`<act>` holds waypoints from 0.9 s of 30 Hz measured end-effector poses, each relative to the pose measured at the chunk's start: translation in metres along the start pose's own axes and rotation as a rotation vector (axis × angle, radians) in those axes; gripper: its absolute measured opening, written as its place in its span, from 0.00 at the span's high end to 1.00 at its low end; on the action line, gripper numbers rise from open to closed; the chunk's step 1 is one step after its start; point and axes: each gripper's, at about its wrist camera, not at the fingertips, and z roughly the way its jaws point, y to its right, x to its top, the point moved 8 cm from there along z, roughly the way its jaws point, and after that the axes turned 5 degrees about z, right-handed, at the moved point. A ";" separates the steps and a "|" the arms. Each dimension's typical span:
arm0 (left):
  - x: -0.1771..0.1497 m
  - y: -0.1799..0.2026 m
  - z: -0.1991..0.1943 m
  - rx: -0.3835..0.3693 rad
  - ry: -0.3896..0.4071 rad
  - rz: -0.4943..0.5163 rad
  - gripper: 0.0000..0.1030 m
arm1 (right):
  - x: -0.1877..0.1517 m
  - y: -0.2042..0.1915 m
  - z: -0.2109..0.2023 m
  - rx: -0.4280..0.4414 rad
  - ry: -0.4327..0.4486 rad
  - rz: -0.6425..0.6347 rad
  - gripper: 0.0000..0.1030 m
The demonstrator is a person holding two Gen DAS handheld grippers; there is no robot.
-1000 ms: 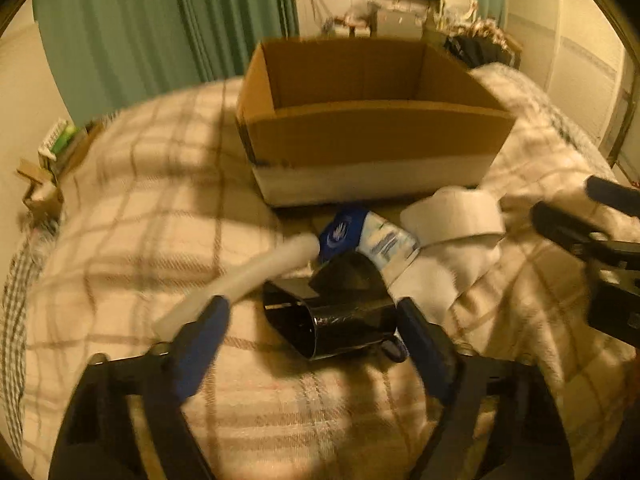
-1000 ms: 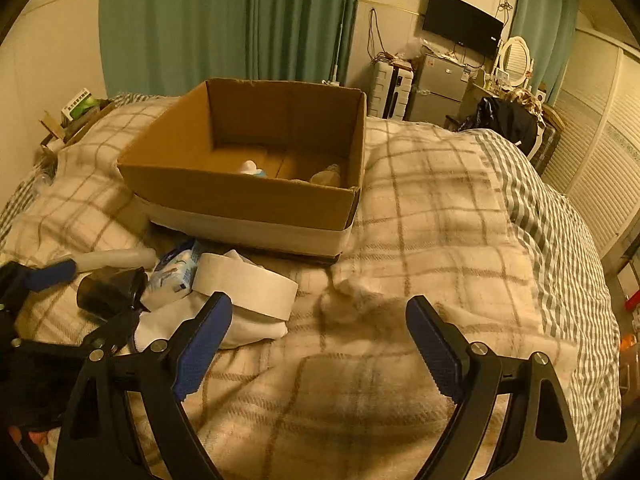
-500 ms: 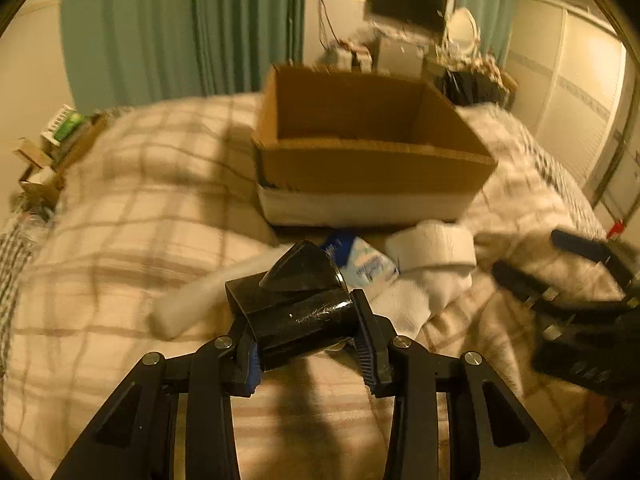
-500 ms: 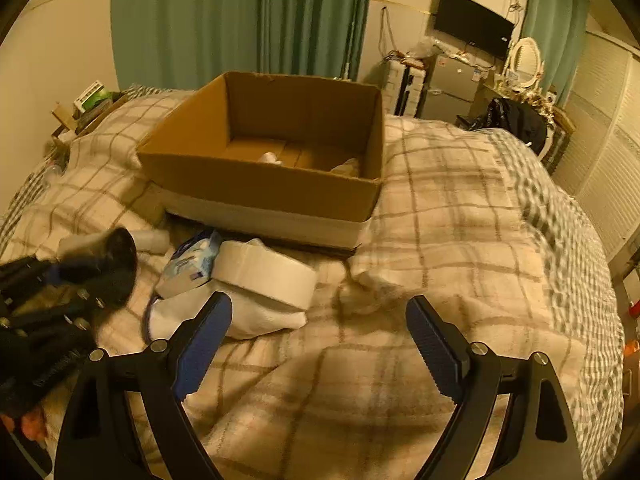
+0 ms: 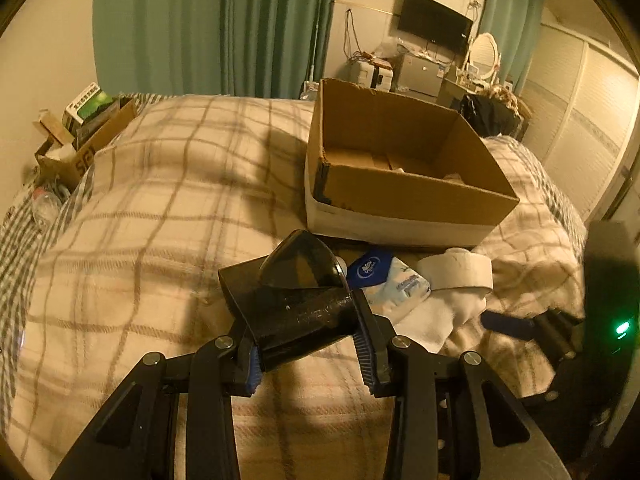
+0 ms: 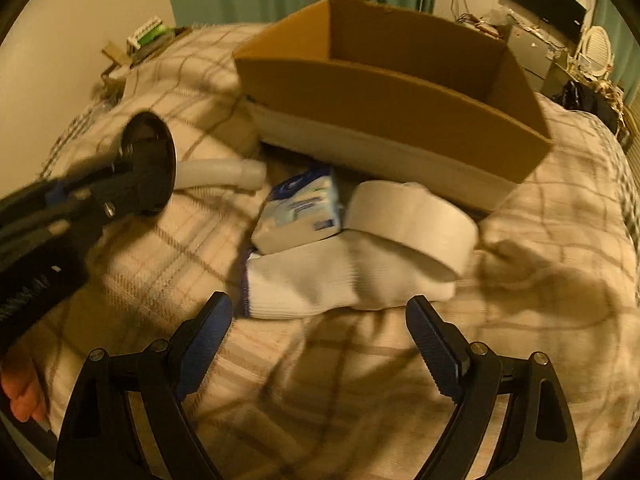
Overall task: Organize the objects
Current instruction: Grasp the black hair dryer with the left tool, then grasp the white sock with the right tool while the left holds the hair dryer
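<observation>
Black plastic, glossy and hollow, sat pinched between the pads of the left gripper [image 5: 310, 350]: a dark tubular fitting [image 5: 296, 304] with a flared end, lifted clear of the plaid blanket [image 5: 160, 200] on the bed. Its jaws had closed within the last second and now clamped the tube across its body. The cardboard box [image 5: 404, 196] stood just beyond, toward the far side of the bed, open-topped with a few small things already inside. To finish this step well, the fitting probably needed carrying over the near wall of the box and high enough to clear the rim before release, since the flared end stuck out ahead of the pads.

Meanwhile the right gripper [image 6: 320, 336] was spread wide and empty, its jaws narrowing a little, hanging above the white sock [image 6: 312, 284]. Beside that lay the roll of tape [image 6: 412, 224], the tissue pack [image 6: 300, 212] and a white hose [image 6: 216, 174].
</observation>
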 end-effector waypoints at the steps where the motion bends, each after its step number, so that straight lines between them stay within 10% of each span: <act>1: 0.000 0.000 0.000 -0.003 0.001 -0.002 0.63 | 0.000 -0.002 0.003 0.006 -0.010 0.000 0.22; 9: -0.009 0.014 -0.014 0.011 -0.020 0.044 0.63 | -0.006 0.006 0.006 -0.021 -0.014 0.044 0.89; 27: -0.015 0.064 -0.068 -0.057 0.019 0.128 0.64 | -0.025 0.021 -0.139 -0.035 0.238 0.118 0.93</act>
